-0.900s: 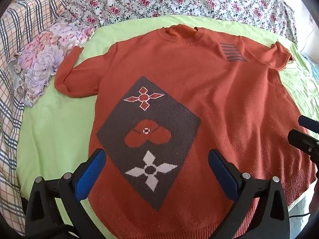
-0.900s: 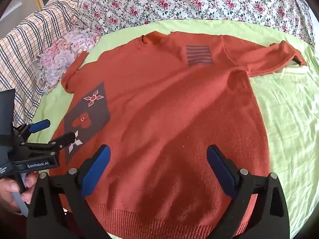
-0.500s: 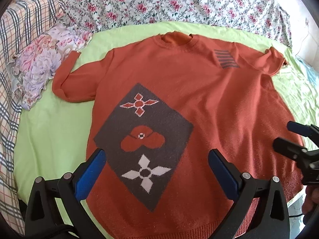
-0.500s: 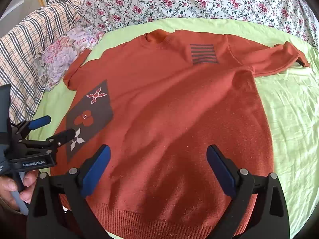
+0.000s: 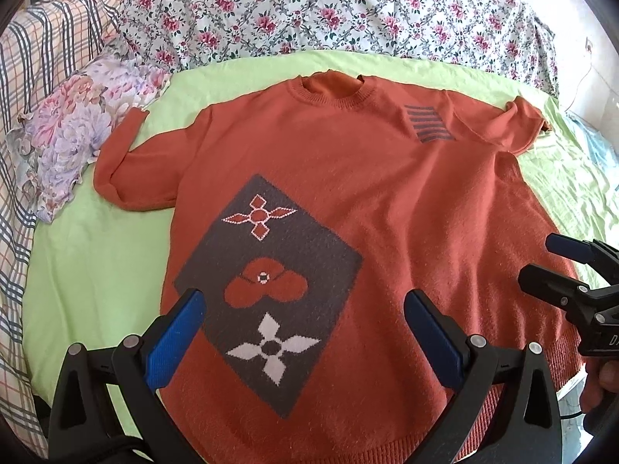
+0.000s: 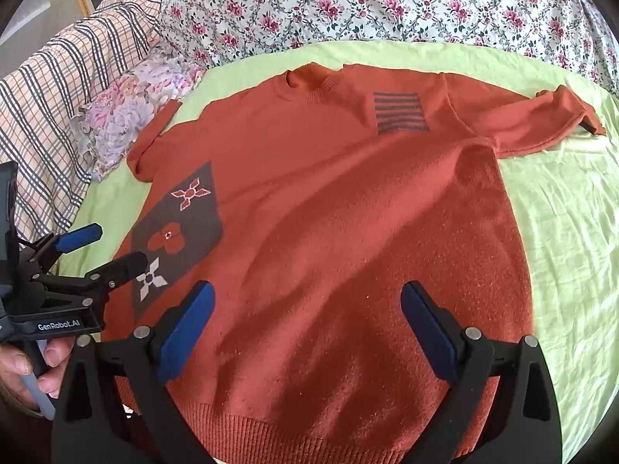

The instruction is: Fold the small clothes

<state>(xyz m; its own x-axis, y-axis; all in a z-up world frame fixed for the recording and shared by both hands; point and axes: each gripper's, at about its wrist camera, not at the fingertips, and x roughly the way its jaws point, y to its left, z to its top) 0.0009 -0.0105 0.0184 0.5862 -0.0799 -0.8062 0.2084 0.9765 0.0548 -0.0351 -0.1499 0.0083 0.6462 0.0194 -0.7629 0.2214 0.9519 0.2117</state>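
Observation:
An orange knitted sweater lies flat, front up, on the light green sheet, collar away from me. It has a grey diamond patch with flower motifs and a small striped patch. It also shows in the right wrist view. My left gripper is open and empty above the patch near the hem. My right gripper is open and empty above the sweater's lower middle. Each gripper shows in the other's view: the right gripper, the left gripper.
A floral quilt lies behind the sweater. A checked blanket and a frilled floral cushion lie at the left. The sweater's left sleeve is folded back; the right sleeve stretches right. The bed edge runs under the hem.
Both grippers drew back and rose a little, so the sweater sits lower and farther in each view. Both stayed open. The sweater has not moved.

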